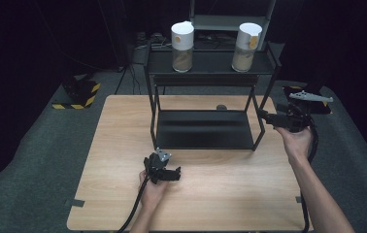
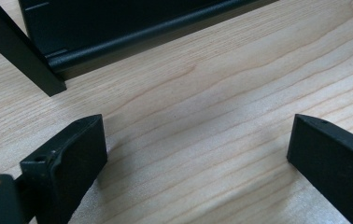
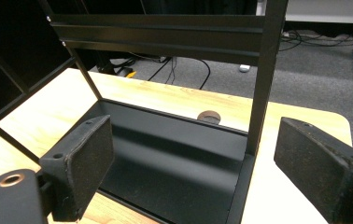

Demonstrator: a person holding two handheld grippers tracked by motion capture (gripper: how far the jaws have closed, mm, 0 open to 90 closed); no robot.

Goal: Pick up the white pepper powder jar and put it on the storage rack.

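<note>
A person works two hand-held grippers at a wooden counter (image 1: 123, 145) that carries a black two-tier shelf rack (image 1: 206, 128). The right gripper (image 1: 263, 115) is held beside the rack's right end, its jaws spread wide and empty, pointing leftward toward the rack's front right post (image 3: 263, 79); in the right gripper view that upright post stands ahead, between the two jaws and nearer the right one, its long axis vertical, with the empty lower shelf (image 3: 165, 154) behind it. The left gripper (image 1: 174, 174) rests low on the counter in front of the rack, jaws likewise wide apart and holding nothing, the rack's front left foot (image 2: 25, 56) well ahead of them. The right hand looks the nearer to the rack and the likelier to close on it. On the top shelf stand two white-capped jars (image 1: 182, 46) of pale brown grain, well apart; the right one (image 1: 246, 47) bears an orange sticker, its wording too small to read. No other writing is legible.
</note>
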